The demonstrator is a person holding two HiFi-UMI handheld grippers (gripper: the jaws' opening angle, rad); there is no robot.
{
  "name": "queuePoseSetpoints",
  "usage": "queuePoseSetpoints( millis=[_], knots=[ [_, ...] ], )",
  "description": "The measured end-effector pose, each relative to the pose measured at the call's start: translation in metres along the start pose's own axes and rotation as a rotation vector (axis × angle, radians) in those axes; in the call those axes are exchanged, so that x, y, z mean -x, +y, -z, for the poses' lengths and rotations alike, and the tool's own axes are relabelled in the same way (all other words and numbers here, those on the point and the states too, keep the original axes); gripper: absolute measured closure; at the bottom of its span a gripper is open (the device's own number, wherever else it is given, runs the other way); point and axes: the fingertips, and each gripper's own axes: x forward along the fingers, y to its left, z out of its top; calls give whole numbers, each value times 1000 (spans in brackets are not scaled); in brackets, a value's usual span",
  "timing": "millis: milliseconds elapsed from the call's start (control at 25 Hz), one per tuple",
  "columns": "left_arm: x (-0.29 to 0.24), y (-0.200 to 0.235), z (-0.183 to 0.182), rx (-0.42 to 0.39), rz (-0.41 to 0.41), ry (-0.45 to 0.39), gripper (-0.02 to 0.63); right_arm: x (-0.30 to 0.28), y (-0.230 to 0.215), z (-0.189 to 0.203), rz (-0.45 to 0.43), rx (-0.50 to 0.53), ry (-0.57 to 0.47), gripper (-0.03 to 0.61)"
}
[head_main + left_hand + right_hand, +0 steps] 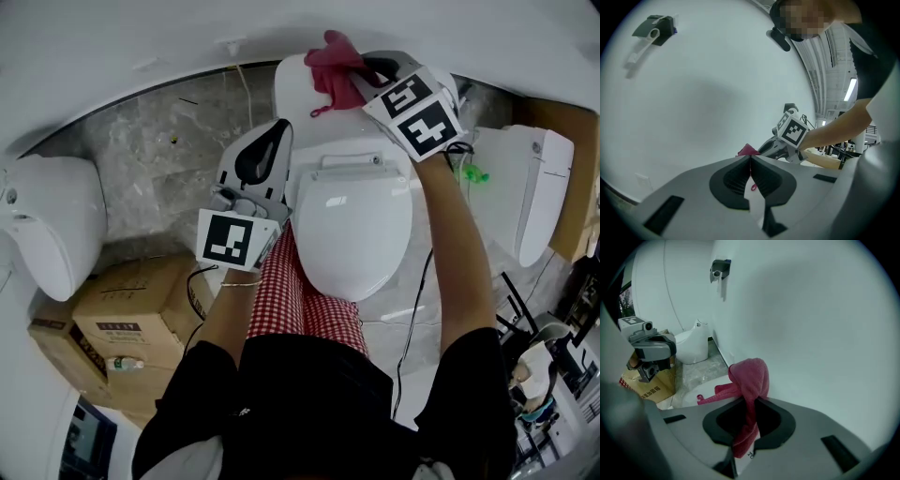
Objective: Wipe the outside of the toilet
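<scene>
Right arm stretched forward, right claw (364, 73) pinching the pink cloth (330, 58) at the toilet (352, 234) tank top; left claw (267, 150) pressed together, empty, hovering left of the seat.

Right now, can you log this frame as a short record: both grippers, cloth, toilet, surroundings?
right gripper: shut on the pink cloth
cloth position: over the rear top of the toilet, by the wall
left gripper: shut, nothing between the jaws, beside the toilet's left side
toilet lid: closed
surroundings: cardboard boxes on the floor at the left
</scene>
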Motion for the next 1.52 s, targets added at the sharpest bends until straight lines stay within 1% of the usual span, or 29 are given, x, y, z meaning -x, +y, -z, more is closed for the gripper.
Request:
queuePoseSetpoints(
  millis=[280, 560, 640, 920, 1040, 1280, 1520],
  knots=[
    [-13, -24, 4, -18, 50, 14, 603, 19, -26, 27, 49, -74, -14, 518],
    [-24, -34, 8, -18, 62, 28, 603, 31, -51, 59, 98, -144, -8, 518],
    [-26, -36, 8, -21, 64, 30, 603, 35, -55, 67, 104, -172, -23, 518],
    [-31, -40, 13, -26, 85, 43, 603, 36, -58, 73, 118, -183, -31, 518],
    [-30, -45, 14, -35, 94, 53, 603, 42, -64, 81, 138, -187, -29, 518],
    [-27, -47, 18, -8, 101, 59, 603, 49, -72, 92, 184, -210, -37, 518],
    [-24, -46, 20, -38, 100, 64, 603, 52, -78, 100, 210, -223, -33, 518]
  ],
)
